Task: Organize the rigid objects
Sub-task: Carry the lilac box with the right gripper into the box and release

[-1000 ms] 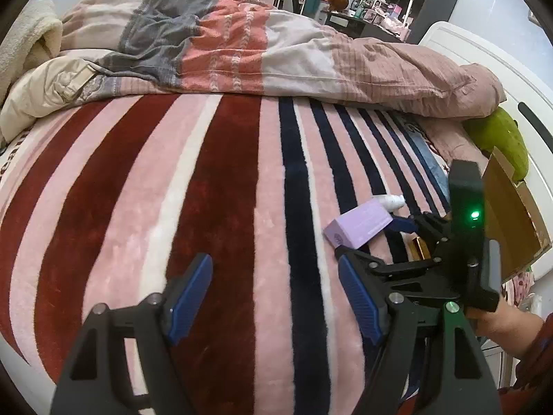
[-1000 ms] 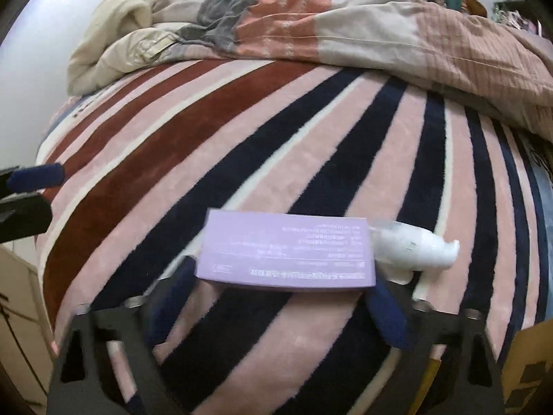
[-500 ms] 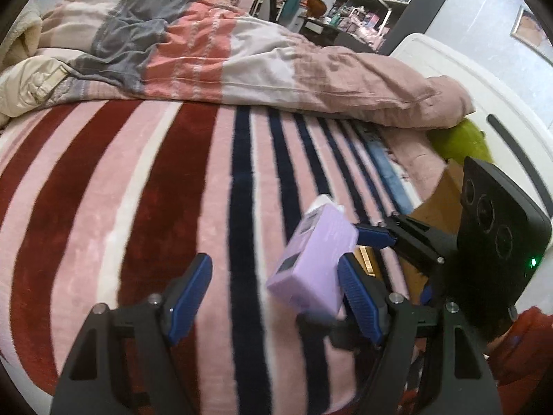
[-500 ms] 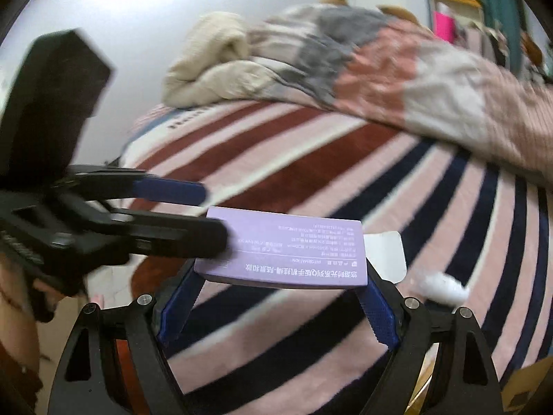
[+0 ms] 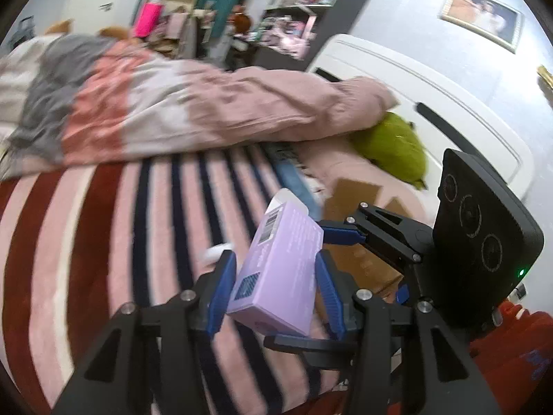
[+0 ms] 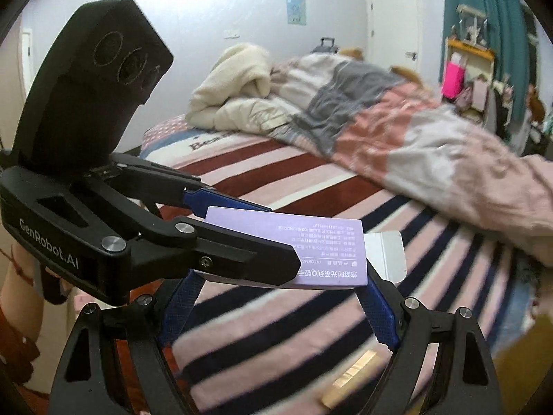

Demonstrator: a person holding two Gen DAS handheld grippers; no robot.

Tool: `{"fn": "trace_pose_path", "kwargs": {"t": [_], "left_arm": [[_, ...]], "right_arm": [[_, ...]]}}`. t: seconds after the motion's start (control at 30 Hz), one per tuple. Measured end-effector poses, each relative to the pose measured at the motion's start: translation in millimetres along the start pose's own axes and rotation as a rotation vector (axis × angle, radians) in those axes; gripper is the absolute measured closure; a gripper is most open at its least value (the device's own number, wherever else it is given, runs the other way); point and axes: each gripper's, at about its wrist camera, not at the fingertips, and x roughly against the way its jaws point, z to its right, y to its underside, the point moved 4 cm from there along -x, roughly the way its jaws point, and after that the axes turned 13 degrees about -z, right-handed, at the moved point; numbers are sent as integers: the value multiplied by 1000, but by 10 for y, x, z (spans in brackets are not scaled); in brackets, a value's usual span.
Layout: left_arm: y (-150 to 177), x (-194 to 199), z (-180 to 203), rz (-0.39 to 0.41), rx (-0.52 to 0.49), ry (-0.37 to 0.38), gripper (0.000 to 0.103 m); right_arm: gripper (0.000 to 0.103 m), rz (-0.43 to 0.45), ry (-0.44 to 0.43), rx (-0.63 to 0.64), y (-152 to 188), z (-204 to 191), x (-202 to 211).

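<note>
A flat lilac box (image 5: 280, 269) with an open white end flap is held in the air above the striped blanket (image 5: 103, 242). My left gripper (image 5: 273, 297) has closed its blue pads on the box's two sides. My right gripper (image 6: 276, 297) grips the same box (image 6: 311, 252) by its two ends. The left gripper crosses in front of the box in the right wrist view, with one finger (image 6: 221, 252) over its face. A small white bottle (image 5: 216, 252) lies on the blanket just beyond the left pad.
A brown cardboard box (image 5: 356, 228) stands open at the right behind the right gripper. A green plush (image 5: 394, 148) lies by the white headboard. A rumpled pink, grey and white duvet (image 5: 172, 110) covers the far bed. A gold item (image 6: 352, 377) lies below.
The right gripper lifted the lilac box off the blanket and swung it toward the left gripper. The left gripper's jaws, wide open earlier, have closed on the box.
</note>
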Motion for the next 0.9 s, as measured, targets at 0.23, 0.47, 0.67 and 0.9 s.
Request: {"fn": "trace_pose_path", "kwargs": {"t": [0.23,0.47,0.67,0.9], "left_arm": [[-441,-535,781,-91,-139,99,60],[-533,-1251,1273,-228,-187,160,60],[-569,-1537,1407,-298,-190,146,57],[-562,-1410,1240,-278,-167,101,43]], "right_arm": [[19,-10,152,-59,324,487,676],[19,-164,204,-186,836,1063,872],[19,-273,196,-243,1137,1359,831],[16,-327,242,-220,1229,1386,834]]}}
